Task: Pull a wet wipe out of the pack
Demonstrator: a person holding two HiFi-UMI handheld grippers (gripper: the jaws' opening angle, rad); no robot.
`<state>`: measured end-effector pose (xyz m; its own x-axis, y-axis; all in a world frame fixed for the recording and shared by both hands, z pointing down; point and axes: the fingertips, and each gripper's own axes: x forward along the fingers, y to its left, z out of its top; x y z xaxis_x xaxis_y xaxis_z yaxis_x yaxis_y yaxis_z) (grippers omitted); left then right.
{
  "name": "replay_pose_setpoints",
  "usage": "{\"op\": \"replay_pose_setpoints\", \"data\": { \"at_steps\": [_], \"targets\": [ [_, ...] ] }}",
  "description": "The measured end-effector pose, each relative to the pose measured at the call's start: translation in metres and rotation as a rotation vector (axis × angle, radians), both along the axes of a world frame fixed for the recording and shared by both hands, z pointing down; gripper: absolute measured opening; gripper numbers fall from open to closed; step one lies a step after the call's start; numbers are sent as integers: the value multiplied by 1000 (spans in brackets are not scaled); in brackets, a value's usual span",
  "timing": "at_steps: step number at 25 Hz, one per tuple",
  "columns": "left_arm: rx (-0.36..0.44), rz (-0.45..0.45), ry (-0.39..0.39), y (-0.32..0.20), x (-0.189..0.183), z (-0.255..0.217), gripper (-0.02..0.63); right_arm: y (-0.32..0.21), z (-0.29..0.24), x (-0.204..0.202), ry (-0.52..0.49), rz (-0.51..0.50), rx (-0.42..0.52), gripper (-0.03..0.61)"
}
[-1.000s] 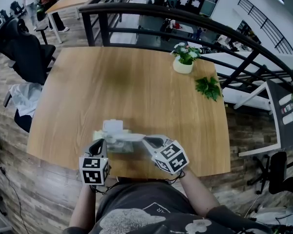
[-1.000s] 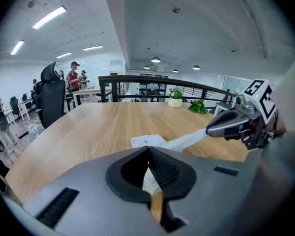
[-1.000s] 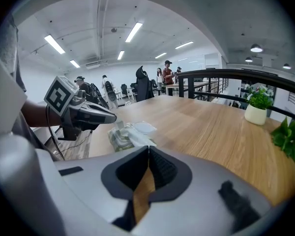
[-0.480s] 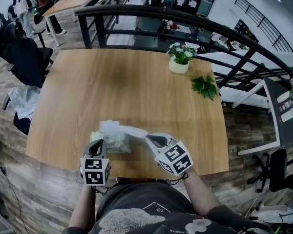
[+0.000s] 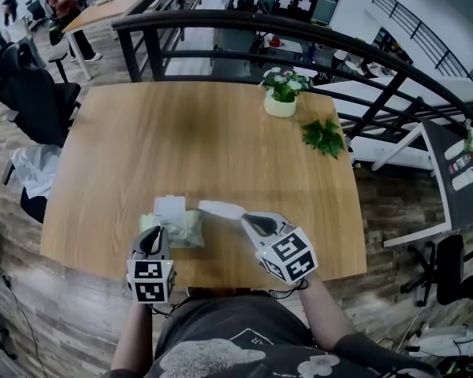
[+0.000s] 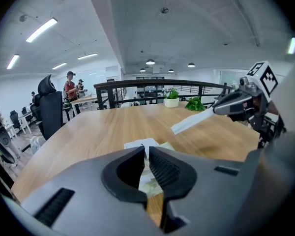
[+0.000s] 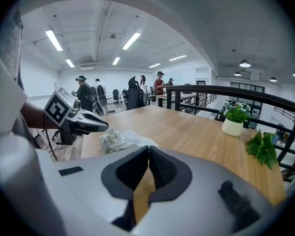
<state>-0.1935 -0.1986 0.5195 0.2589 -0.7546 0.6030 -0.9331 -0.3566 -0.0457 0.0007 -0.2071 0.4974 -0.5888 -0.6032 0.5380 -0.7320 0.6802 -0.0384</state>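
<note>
From the head view, the wet wipe (image 5: 221,209) sticks out toward 10 o'clock from my right gripper (image 5: 247,218), its free end just beside the pack (image 5: 181,228) on the tabletop (image 5: 221,132). With so thin a pinch, I judge it could slip. In the left gripper view, my left gripper (image 6: 144,151) has its jaws closed at the pack's near edge. In the right gripper view, my jaws are clamped on the wet wipe.

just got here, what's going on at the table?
A person works two handheld grippers over a wooden table. The right gripper is shut on a white wipe, held in the air and apparently clear of the pack. The left gripper, shut, sits at the pack's near end.
</note>
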Motion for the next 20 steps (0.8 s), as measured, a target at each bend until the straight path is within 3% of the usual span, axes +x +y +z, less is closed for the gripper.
{"op": "replay_pose_setpoints", "data": {
  "at_steps": [5, 6, 8, 9, 20],
  "targets": [
    [27, -7, 21, 1, 8, -8, 20, 2, -2, 13, -7, 15, 5, 28],
    [34, -9, 36, 2, 10, -11, 37, 3, -2, 15, -9, 17, 7, 28],
    [46, -10, 66, 3, 16, -17, 131, 4, -4, 20, -14, 19, 10, 28],
    [56, -12, 74, 3, 18, -21, 138, 4, -4, 22, -15, 19, 11, 28],
    [139, -38, 106, 6, 44, -58, 138, 3, -17, 39, -45, -8, 47, 28]
  ]
}}
